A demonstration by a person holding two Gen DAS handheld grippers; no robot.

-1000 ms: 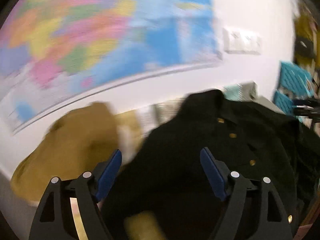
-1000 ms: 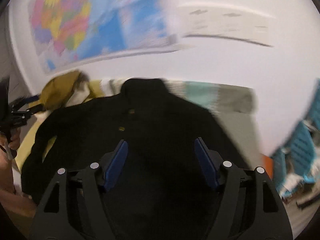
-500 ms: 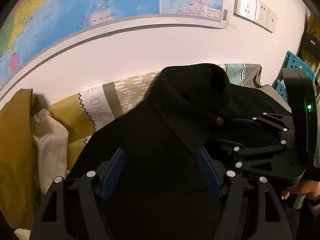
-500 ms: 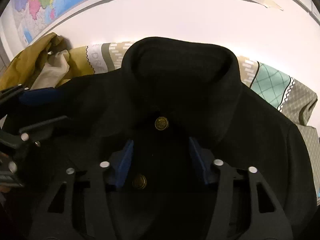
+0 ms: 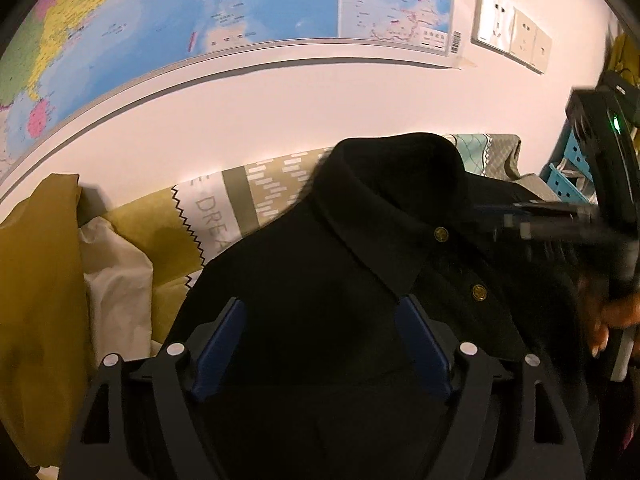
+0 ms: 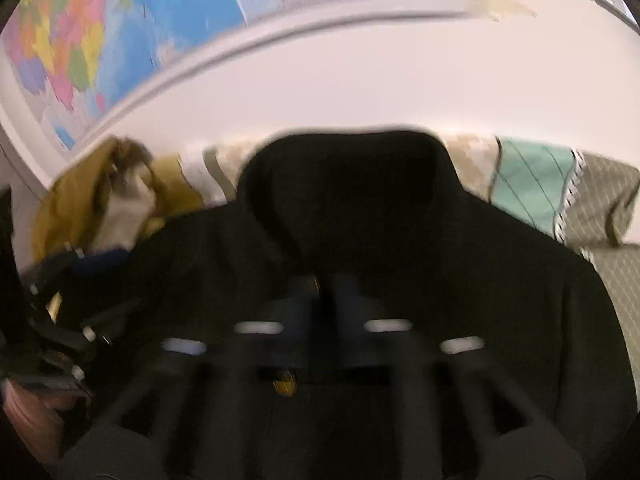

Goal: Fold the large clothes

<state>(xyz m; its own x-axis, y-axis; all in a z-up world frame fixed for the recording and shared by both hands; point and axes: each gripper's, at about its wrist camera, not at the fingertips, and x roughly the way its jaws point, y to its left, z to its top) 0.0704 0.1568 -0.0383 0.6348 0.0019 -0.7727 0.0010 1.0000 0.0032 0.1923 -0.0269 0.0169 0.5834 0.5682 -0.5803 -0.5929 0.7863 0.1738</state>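
Observation:
A black coat (image 5: 320,280) with brass buttons lies spread on a patterned bedsheet, its collar toward the wall. It fills the right wrist view (image 6: 500,280) too. My left gripper (image 5: 320,336) is open, low over the coat's left shoulder. My right gripper (image 6: 324,292) is blurred, its fingers nearly together at the coat's front placket just below the collar; it also shows at the right of the left wrist view (image 5: 560,220). Whether fabric is pinched is unclear.
A mustard garment (image 5: 36,300) and a cream cloth (image 5: 116,288) are heaped left of the coat. The patterned sheet (image 5: 240,208) meets a white wall with a map (image 5: 180,12). Blue crates (image 5: 568,172) stand at the right.
My right gripper's fingers have closed from wide open to nearly together over the top button area. Both grippers came down closer to the coat; the left stays open.

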